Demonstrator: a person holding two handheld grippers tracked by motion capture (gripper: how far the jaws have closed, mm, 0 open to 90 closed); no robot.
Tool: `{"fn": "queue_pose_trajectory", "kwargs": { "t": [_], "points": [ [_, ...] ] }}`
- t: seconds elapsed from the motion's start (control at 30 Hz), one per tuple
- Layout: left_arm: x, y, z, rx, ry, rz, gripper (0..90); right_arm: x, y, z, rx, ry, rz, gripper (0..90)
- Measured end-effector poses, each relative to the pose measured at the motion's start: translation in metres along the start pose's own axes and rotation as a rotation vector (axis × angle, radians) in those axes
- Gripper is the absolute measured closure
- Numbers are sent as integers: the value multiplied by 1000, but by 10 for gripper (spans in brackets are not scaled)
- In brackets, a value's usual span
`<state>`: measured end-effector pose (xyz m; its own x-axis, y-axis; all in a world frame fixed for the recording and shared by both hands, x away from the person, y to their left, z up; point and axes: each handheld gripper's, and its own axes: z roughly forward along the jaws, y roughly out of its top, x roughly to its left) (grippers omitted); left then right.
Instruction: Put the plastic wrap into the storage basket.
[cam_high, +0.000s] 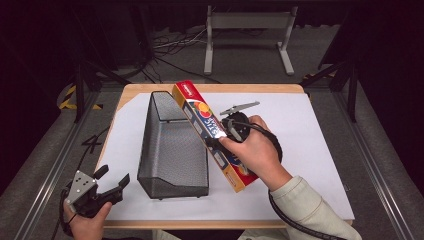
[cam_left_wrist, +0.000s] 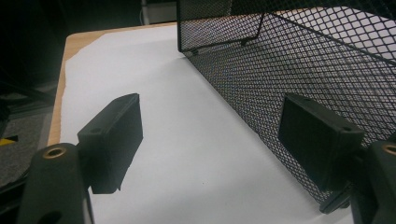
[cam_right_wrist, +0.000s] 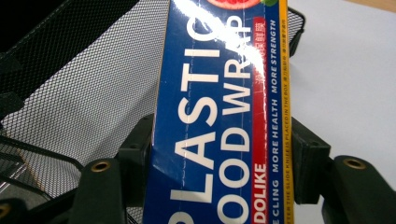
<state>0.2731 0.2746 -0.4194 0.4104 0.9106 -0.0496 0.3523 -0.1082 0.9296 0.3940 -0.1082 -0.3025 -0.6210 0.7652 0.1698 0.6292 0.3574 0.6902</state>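
Long blue-yellow cardboard plastic-wrap box (cam_high: 212, 135) being clamped by right tool (cam_high: 220, 142), tilted at black wire-mesh basket's (cam_high: 172, 150) 3 o'clock rim. Left tool (cam_high: 111, 183) being held agape, empty. Risk: box snagging rim, basket being tipped.

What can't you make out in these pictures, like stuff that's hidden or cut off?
- Plastic wrap box: in the right gripper view both ends run off the frame; in the high view the right hand covers part of its middle.
- Mesh basket: its floor is too dark to check in the high view; the left gripper view crops it.
- Left gripper: its cable leaves the high view's bottom edge.
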Motion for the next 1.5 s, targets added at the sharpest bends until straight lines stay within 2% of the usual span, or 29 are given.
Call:
{"fn": "queue_pose_trajectory", "kwargs": {
  "t": [0.23, 0.67, 0.83, 0.9, 0.97, 1.17, 1.27, 1.5],
  "points": [
    [0, 0, 0, -1, -2, 2, 228, 13, 5, 17, 23, 19, 9, 395],
    [1, 0, 0, -2, -2, -1, 228, 25, 9, 38, 65, 30, 18, 394],
    [1, 0, 1, -3, -3, 3, 228, 24, 10, 47, 76, 47, 64, 394],
    [1, 0, 1, -1, -2, 2, 228, 24, 9, 50, 85, 46, 95, 394],
    [2, -1, 1, -1, -2, -2, 228, 23, 9, 53, 89, 43, 107, 394],
    [2, 0, 1, 2, -6, 11, 228, 25, 7, 60, 111, 33, 104, 392],
    [2, -1, 1, 1, -2, 4, 228, 26, 7, 64, 127, 23, 95, 392],
    [3, -3, -4, 4, 7, 2, 228, 29, 10, 73, 196, -5, 90, 391]
  ]
}}
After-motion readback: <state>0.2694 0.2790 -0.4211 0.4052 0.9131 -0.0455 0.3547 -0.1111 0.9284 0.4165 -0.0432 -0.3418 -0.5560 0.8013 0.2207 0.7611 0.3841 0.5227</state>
